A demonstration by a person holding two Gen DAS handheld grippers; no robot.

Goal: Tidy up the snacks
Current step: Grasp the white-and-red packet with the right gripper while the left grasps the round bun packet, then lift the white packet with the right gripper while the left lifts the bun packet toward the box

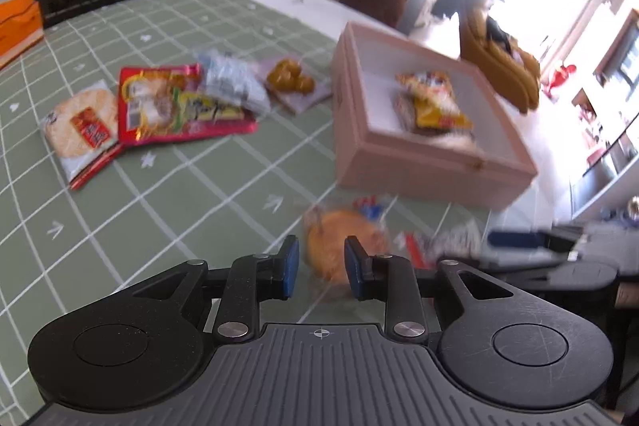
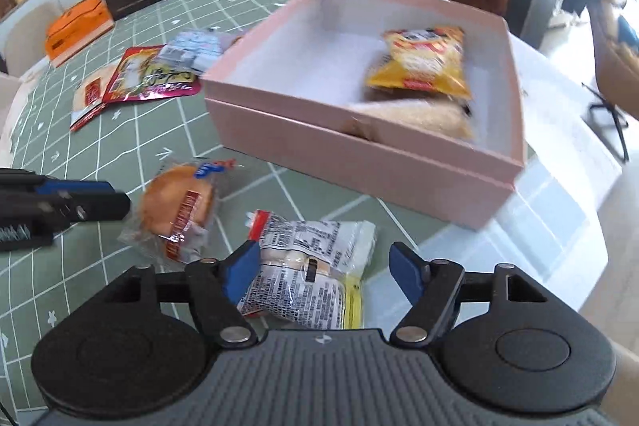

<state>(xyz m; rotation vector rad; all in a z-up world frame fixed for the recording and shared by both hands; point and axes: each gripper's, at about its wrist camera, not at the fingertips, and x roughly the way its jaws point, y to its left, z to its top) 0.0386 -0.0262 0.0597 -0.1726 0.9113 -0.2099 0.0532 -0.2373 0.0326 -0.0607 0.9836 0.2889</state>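
With the pink box by the tabletop's right edge already holding two snacks, the right gripper, jaws apart, straddles the white-wrapped bun packet near the front edge and needs closing, while the left gripper, narrowly parted and empty, hovers above the round bun.

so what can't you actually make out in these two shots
- Left wrist view: the wrapped bun beyond the left gripper is motion-blurred; its label is unreadable.
- Right wrist view: the pale snack in the pink box is partly hidden by the front wall.
- Right gripper: the white packet's near end is hidden behind the gripper body.
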